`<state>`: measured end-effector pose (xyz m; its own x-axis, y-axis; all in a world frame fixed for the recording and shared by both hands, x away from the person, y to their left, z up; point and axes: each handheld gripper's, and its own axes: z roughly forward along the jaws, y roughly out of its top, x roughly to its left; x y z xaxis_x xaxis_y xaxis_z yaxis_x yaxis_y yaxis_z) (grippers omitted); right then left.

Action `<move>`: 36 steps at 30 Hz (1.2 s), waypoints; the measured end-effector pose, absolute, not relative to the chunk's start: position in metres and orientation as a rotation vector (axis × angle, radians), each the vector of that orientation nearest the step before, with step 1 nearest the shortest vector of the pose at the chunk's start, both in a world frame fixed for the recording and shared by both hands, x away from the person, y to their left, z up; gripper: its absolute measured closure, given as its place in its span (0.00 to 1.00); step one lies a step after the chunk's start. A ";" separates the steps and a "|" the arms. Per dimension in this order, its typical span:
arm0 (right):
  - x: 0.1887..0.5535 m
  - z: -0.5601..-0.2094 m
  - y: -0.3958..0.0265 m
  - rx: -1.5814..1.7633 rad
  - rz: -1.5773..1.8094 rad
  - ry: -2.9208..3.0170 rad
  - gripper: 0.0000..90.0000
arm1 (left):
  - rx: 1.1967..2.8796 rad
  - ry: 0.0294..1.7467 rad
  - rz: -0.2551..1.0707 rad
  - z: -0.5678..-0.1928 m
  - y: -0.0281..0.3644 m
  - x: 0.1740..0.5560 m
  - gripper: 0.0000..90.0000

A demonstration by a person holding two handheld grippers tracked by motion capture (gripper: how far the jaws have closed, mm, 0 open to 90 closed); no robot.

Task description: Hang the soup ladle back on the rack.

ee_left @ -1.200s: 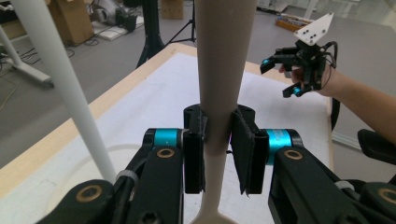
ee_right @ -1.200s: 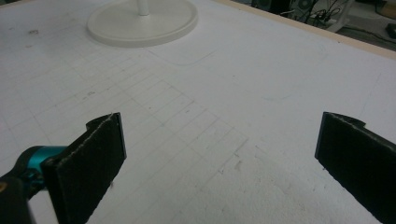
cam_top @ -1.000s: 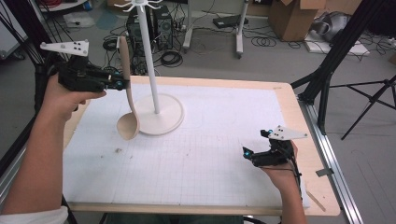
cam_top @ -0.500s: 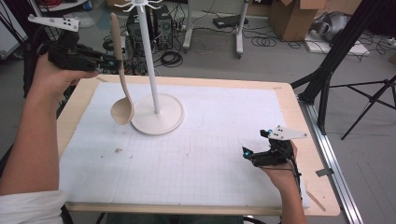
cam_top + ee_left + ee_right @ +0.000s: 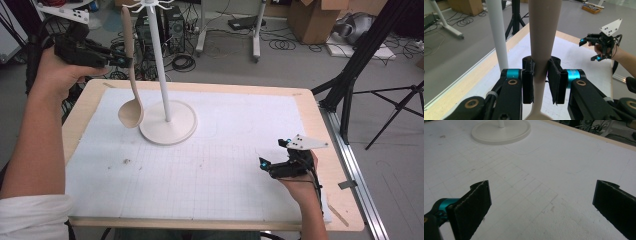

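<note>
My left gripper [image 5: 121, 61] is raised at the far left and is shut on the handle of a cream ladle [image 5: 131, 111], which hangs bowl-down beside the white hook stand [image 5: 161, 70]. In the left gripper view the pads [image 5: 529, 75] pinch the ladle handle [image 5: 544, 35], with the stand's pole [image 5: 497, 37] just left of it. The ladle's top reaches up near the hooks of the stand. My right gripper [image 5: 273, 152] rests low at the table's near right, open and with nothing between its jaws [image 5: 541, 195].
The stand's round base [image 5: 167, 125] sits on the white gridded mat [image 5: 225, 165] that covers the wooden table [image 5: 335, 165]. Cables, a black tripod [image 5: 380, 100] and boxes lie on the floor beyond. The right hand's gripper [image 5: 588, 50] is seen across the mat.
My left gripper has risen and moved away with the ladle, so its bowl now hangs higher beside the base and its handle top nears the hooks. The right gripper stayed still.
</note>
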<state>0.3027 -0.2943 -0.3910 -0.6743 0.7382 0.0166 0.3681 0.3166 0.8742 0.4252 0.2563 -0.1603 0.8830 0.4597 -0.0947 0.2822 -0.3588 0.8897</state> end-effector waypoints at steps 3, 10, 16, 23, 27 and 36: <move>0.304 -0.391 -0.295 0.980 1.313 2.195 0.01 | 1.967 0.550 0.207 -0.161 0.255 0.428 0.83; 0.303 -0.391 -0.295 0.978 1.314 2.194 0.01 | 1.993 0.560 0.217 -0.159 0.251 0.435 0.83; 0.303 -0.390 -0.296 0.982 1.322 2.190 0.01 | 2.015 0.571 0.223 -0.156 0.245 0.438 0.83; 0.304 -0.391 -0.296 0.978 1.320 2.194 0.01 | 2.046 0.593 0.223 -0.156 0.242 0.440 0.83; 0.304 -0.391 -0.295 0.980 1.320 2.197 0.01 | 2.056 0.597 0.227 -0.154 0.239 0.442 0.83; 0.304 -0.391 -0.295 0.980 1.321 2.197 0.01 | 2.092 0.626 0.234 -0.151 0.233 0.445 0.83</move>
<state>0.3038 -0.2948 -0.3913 -0.6771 0.7356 0.0208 0.3634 0.3096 0.8787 0.4445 0.2333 -0.1505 0.8533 0.5167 -0.0702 0.3439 -0.4565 0.8206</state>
